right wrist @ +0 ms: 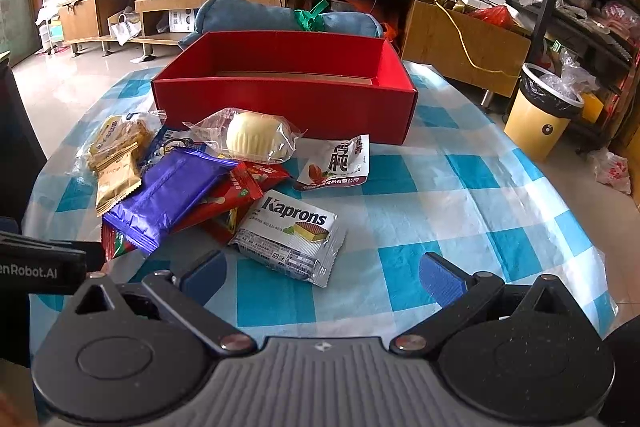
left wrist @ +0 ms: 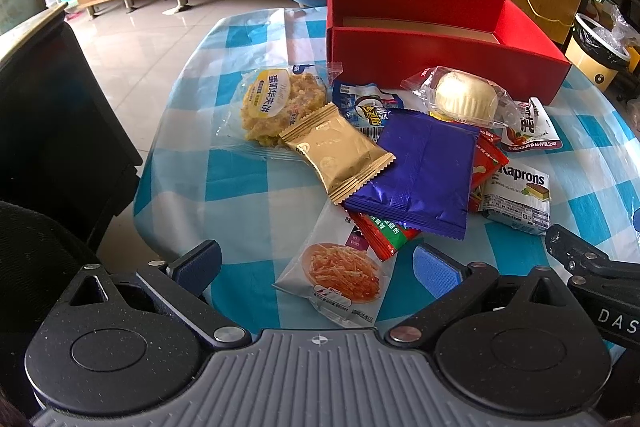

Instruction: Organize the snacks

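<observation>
I have both grippers hovering low at the near edge of the counter (right wrist: 460,195), fingers spread and empty. The Kaprons pack (right wrist: 290,237) lies just ahead of my right gripper (right wrist: 322,277), slightly left of centre, long axis slanting away to the left. My left gripper (left wrist: 320,265) faces the noodle pack (left wrist: 340,275). The red box (right wrist: 288,99) waits behind the pile, so I judge right on Kaprons nearest.

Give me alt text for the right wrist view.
The open right hand-held gripper hovers over a Kaprons wafer pack on a blue checked tablecloth. Behind it lie piled snacks and a red box showing no snacks inside.
</observation>
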